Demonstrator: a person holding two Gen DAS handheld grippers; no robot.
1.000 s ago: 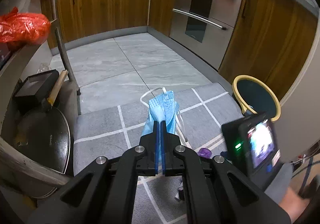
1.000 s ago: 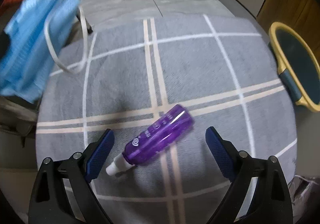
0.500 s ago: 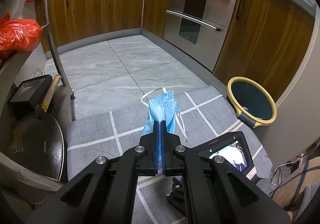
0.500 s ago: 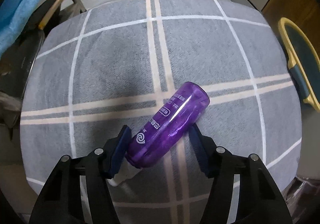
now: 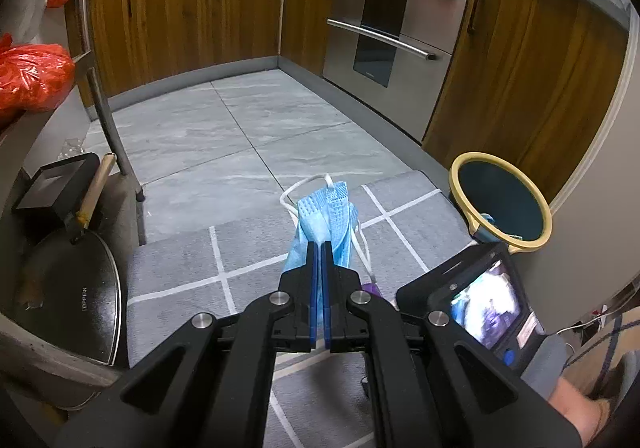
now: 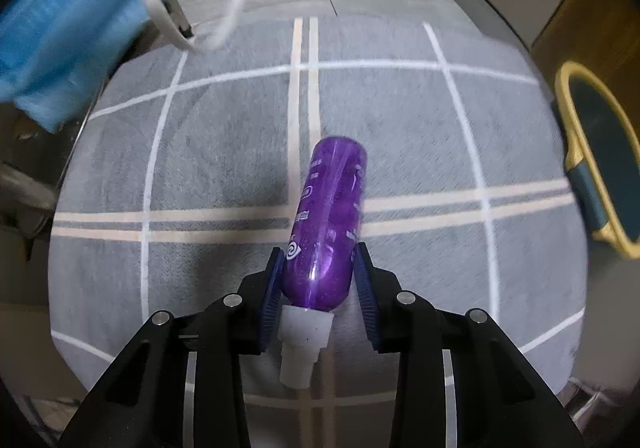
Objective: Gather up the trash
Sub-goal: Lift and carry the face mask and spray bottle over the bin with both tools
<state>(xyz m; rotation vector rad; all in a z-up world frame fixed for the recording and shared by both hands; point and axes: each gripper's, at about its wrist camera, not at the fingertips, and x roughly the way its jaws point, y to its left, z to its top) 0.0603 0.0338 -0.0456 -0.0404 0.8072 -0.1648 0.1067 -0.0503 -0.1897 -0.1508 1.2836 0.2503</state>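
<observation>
The left gripper [image 5: 319,248] has its fingers pressed together on a crumpled blue face mask [image 5: 326,220], which hangs above the grey checked rug [image 5: 180,268] with its white ear loops dangling. The right gripper [image 6: 320,272] is clamped on the neck end of a purple bottle [image 6: 330,216], a pad on each side just above the white cap [image 6: 304,344]; the body points away over the rug's middle. Only the left wrist view shows the kitchen beyond: the yellow-rimmed bin [image 5: 502,200] at the rug's far right corner against the wooden cabinets [image 5: 516,88], the steel oven [image 5: 390,28], and a pan [image 5: 68,300] off the rug's left edge. The right wrist view alone shows the grip on the bottle.
</observation>
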